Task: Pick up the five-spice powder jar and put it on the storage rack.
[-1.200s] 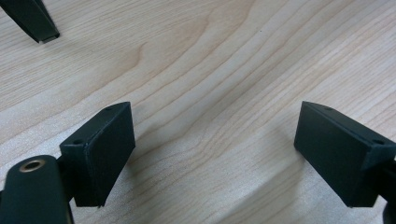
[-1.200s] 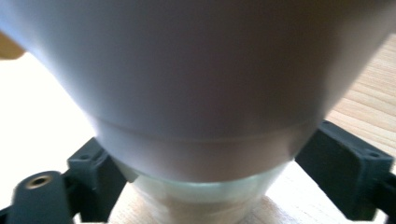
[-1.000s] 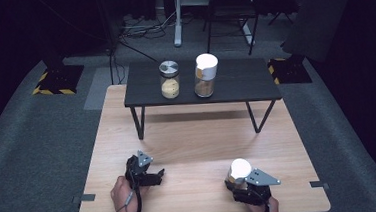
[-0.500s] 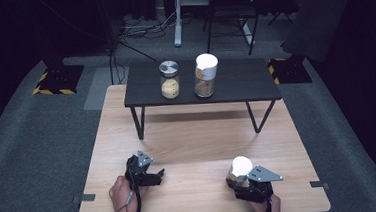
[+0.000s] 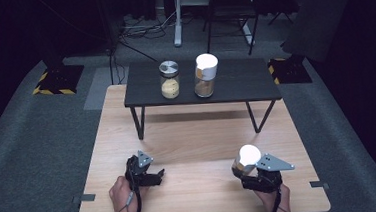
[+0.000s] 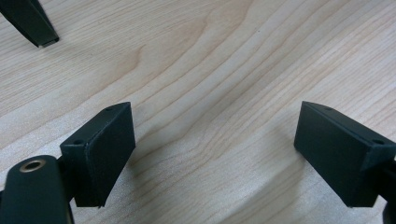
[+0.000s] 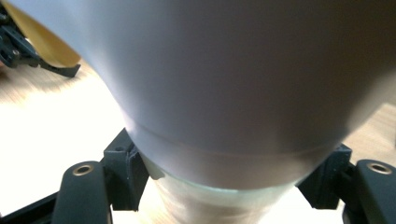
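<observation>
While the right tool (image 5: 247, 168) clamps a white-lidded jar (image 5: 248, 158) near the front right part of the light wooden table (image 5: 198, 135), its jaws press on the jar's clear body just under the lid, as the right gripper view shows, where the white lid (image 7: 224, 74) looms close to the camera and blocks most of the scene beyond. The grey three-cornered plate (image 5: 274, 162) sits on top of this tool, just right of the jar's lid, and the person's right hand (image 5: 273, 200) holds it from the table's near edge. The left tool (image 5: 153, 176) rests low at the front left of the table, well apart from the jar, its jaws standing wide with only bare wood grain between them in the left gripper view; the left hand (image 5: 122, 193) grips it from behind. A small dark table (image 5: 254, 84) on thin angled legs stands across the far half of the wooden table. On it stand two more jars side by side: a metal-lidded jar (image 5: 169, 79) with yellowish contents on the left and a second white-lidded jar (image 5: 206, 75) with brownish contents on the right, near each other but apart. Between the held jar and the dark table lies open wood. Grey carpet (image 5: 43, 146) surrounds the table.
</observation>
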`<state>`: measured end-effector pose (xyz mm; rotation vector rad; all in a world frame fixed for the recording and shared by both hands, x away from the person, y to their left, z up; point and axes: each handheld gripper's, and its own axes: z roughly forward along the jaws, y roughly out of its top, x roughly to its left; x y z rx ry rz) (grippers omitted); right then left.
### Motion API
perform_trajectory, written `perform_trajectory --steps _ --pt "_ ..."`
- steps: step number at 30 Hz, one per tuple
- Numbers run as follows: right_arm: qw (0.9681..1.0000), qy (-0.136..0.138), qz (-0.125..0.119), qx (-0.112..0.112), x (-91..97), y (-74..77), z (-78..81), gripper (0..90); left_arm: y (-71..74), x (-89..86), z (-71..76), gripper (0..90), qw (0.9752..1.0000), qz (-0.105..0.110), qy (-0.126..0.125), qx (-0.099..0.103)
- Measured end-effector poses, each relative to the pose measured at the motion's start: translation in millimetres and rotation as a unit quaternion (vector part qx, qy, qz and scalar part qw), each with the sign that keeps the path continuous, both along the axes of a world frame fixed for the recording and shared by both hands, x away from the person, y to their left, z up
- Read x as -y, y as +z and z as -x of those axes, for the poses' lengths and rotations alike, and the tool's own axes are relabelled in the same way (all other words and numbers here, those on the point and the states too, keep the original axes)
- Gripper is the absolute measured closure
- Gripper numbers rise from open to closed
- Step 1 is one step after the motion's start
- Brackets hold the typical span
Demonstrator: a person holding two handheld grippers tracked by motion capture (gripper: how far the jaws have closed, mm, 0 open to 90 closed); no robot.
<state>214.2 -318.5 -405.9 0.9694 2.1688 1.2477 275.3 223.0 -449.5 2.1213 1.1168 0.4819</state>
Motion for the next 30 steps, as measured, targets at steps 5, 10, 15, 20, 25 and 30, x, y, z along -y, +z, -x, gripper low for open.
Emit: perform_trajectory --steps 5,10,15,20,25,30 --pt "1.0 0.0 -0.006 0.003 1.7 8.6 -4.0 30.1 0.2 -0.1 0.6 12.4 1.0 -0.001 0.0 0.0" --pt "0.9999 0.003 -0.009 0.005 1.7 12.8 -8.2 30.1 0.0 0.0 1.7 12.4 1.0 -0.002 -0.001 0.002" --pt "0.9999 0.004 -0.009 0.002 -0.4 18.9 -14.5 30.1 0.1 -0.3 1.3 12.4 1.0 -0.001 -0.001 0.0" --pt "0.9999 0.006 -0.01 0.0 -1.8 24.3 -18.7 30.1 -0.1 -0.7 1.0 12.4 1.0 0.0 -0.001 0.001" --pt "0.9998 0.007 -0.016 -0.006 -1.5 32.3 -24.3 30.2 -0.1 -0.8 0.8 12.4 1.0 0.001 0.0 -0.001" --pt "0.9998 0.006 -0.016 -0.005 -2.9 45.6 -30.9 30.1 0.1 -1.3 0.1 12.4 1.0 0.001 -0.001 -0.002"
